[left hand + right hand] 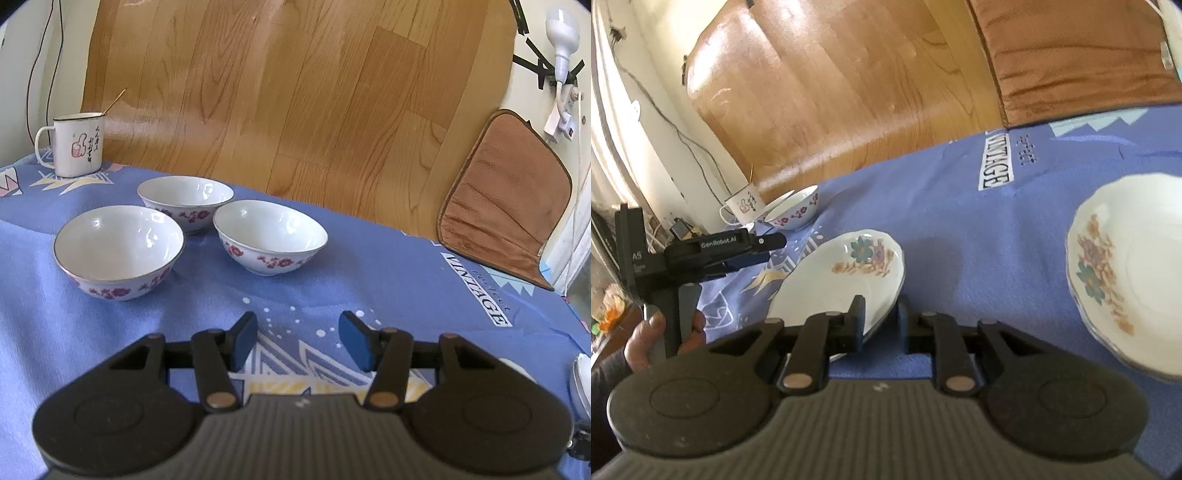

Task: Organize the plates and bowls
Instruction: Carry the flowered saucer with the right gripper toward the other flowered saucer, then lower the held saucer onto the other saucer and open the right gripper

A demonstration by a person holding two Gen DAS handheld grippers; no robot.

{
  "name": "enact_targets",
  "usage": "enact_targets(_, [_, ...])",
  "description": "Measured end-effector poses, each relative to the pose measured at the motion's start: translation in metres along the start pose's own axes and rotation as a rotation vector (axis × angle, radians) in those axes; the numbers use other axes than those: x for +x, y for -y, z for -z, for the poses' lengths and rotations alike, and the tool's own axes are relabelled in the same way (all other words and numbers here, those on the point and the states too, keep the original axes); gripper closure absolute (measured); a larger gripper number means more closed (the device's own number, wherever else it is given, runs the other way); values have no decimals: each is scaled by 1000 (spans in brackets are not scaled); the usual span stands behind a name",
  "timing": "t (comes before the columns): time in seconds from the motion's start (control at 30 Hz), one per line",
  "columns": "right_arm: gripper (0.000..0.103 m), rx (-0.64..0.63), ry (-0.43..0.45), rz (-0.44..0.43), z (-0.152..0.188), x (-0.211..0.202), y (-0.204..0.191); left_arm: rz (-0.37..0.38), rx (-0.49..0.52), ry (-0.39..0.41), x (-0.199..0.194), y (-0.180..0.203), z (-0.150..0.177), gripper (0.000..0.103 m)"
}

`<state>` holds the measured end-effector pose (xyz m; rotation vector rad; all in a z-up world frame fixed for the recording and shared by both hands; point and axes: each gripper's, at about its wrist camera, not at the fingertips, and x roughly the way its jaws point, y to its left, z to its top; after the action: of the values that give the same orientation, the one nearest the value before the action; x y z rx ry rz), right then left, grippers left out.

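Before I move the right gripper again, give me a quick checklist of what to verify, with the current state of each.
1. Rim of the plate sits between the jaws of the right gripper: ok.
2. Pads press firmly on that rim: cannot tell.
3. The left gripper is open and empty: ok.
4. The second plate lies clear, off to the side: ok.
5. The bowls are stacked: not ok, all three stand unstacked.

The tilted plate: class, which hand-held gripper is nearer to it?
Right. The right hand-held gripper has the tilted plate rim between its fingers; the left hand-held gripper hovers beside the plate's far edge, apart from it.
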<state>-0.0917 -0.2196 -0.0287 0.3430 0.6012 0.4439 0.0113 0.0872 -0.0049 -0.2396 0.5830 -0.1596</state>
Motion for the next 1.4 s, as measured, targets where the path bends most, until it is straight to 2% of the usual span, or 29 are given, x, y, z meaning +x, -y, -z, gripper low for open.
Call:
enact_targets(0.67, [79,-28,17,10,2,-2,-4,-33,3,30,-4,4,-1,50])
enact_targets(1.1, [78,-32,11,22,2,0,-4,-19,-1,34,-5,3,-1,50])
enact_targets(1.2, [78,-41,10,26,2,0,-5,-25,12,33,-6,5,0,47])
enact_targets(1.27, [77,-41,8,26,2,1,-5,-2,18,22,-7,6,0,46])
enact_targets(1.33, [77,-43,6,28,2,1,-6,34,-18,-2,-11,2,-1,46])
enact_targets(1.4, [75,-54,6,33,3,1,-8,131,-116,-38,-20,-4,-2,46])
